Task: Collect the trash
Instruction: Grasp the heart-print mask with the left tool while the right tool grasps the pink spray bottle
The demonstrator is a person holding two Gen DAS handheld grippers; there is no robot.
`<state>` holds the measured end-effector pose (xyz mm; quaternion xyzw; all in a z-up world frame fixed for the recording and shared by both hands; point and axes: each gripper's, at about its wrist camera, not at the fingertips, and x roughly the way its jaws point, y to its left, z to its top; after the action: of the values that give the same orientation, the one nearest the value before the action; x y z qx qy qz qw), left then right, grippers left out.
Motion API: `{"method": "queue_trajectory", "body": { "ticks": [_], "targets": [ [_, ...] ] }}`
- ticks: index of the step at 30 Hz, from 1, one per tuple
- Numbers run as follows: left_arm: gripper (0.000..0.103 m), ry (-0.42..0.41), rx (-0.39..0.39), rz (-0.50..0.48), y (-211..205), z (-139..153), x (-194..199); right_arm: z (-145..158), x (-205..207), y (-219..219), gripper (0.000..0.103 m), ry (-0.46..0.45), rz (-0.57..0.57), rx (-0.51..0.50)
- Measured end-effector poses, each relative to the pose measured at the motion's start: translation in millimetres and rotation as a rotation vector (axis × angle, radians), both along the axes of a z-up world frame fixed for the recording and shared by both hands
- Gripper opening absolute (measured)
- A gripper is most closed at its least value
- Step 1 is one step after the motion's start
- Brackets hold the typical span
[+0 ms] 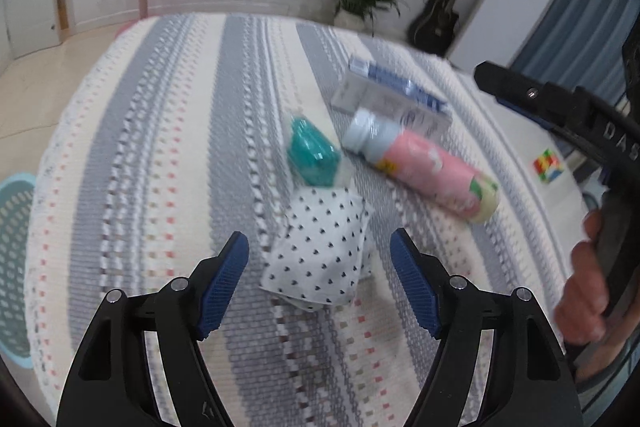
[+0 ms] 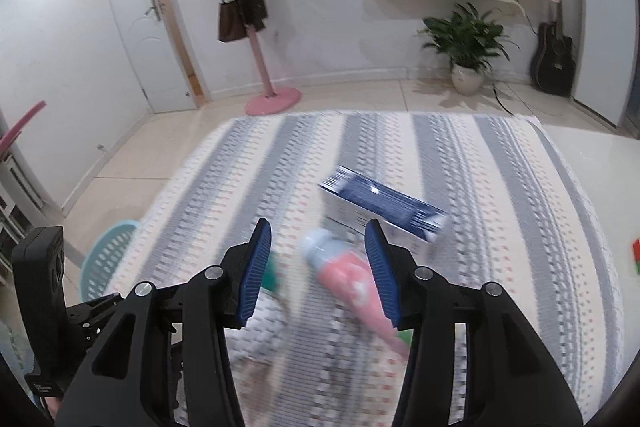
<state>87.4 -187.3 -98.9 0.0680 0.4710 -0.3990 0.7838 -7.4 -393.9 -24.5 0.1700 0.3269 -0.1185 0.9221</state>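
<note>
Several pieces of trash lie on a striped rug (image 1: 168,155). A white packet with small black hearts (image 1: 320,251) lies just ahead of my open, empty left gripper (image 1: 320,239). Beyond it are a teal item in clear wrap (image 1: 314,151), a pink bottle with a pale blue cap (image 1: 424,169) and a blue and white box (image 1: 394,95). My right gripper (image 2: 318,239) is open and empty, hovering over the pink bottle (image 2: 348,279), with the blue box (image 2: 384,203) just beyond. A teal basket (image 1: 12,267) stands at the rug's left edge; it also shows in the right wrist view (image 2: 108,259).
A colourful cube (image 1: 549,165) lies on the floor to the right. A pink coat stand (image 2: 272,99), a potted plant (image 2: 466,43), a guitar (image 2: 554,59) and a white door (image 2: 148,47) line the far wall. Tiled floor surrounds the rug.
</note>
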Motion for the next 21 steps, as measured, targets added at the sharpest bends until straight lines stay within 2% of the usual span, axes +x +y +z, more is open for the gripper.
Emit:
{"method": "queue_trajectory", "body": {
  "ticks": [5,7,14,16,21],
  "targets": [
    [0.072,0.014,0.047,-0.013,-18,-17,-3,-29,-2,-24,0.048,0.086,-0.024,0.028],
    [0.072,0.015,0.059,-0.015,-24,-22,-3,-44,1,-32,0.048,0.116,-0.017,0.075],
    [0.07,-0.014,0.116,-0.023,-40,-31,-4,-63,1,-41,0.048,0.171,-0.014,0.097],
    [0.066,-0.031,0.129,-0.023,-44,-31,-4,-64,0,-41,0.048,0.176,0.001,0.103],
    [0.048,-0.052,0.149,-0.021,-42,-29,0,-63,-6,-30,0.048,0.203,0.06,0.099]
  ]
}}
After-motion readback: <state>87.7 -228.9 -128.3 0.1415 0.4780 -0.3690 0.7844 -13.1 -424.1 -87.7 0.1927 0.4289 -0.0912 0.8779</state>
